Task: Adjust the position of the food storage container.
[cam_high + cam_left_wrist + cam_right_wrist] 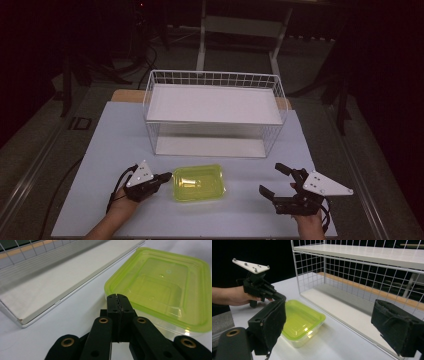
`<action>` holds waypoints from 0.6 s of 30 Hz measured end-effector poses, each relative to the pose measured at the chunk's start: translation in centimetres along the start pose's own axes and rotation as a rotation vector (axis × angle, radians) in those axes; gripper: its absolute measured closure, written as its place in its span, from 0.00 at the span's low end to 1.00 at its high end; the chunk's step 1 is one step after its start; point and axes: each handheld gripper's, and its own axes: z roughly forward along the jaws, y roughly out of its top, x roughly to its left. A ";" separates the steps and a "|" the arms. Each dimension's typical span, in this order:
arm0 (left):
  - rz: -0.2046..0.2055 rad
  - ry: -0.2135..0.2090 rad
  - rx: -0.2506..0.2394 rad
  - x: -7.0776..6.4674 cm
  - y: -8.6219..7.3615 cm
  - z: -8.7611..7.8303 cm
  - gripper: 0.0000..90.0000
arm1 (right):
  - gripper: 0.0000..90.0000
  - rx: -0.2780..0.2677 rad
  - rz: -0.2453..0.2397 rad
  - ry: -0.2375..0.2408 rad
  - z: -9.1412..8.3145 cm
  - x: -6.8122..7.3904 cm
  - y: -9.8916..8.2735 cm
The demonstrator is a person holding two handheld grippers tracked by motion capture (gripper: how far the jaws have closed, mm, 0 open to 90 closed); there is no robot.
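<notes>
A translucent lime-green plastic container (199,182) sits open side up on the white table, in front of the rack. My left gripper (167,176) is shut with nothing between its jaws, and its tips are at the container's left rim. In the left gripper view the closed tips (117,296) meet the near corner of the container (162,287); I cannot tell if they touch. My right gripper (270,178) stands open to the right of the container, apart from it. Between its wide pads (335,326) lie the container (299,317) and, farther off, the left gripper (277,295).
A white wire rack (214,102) with an upper shelf (362,255) and a lower board (50,287) stands behind the container at mid-table. The table's front edge (200,235) runs just below both hands. The surroundings are dark.
</notes>
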 end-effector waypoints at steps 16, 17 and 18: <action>-0.003 -0.015 -0.016 -0.3 0.2 1.2 1.00 | 0.14 0.010 -0.006 -0.012 0.0 0.0 -0.1; -0.004 -0.016 -0.015 -0.4 0.3 1.4 1.00 | 0.14 0.010 -0.006 -0.013 0.0 0.0 -0.1; -0.007 -0.022 -0.015 -0.4 0.4 1.5 1.00 | 0.14 0.008 -0.008 -0.017 0.0 0.0 -0.1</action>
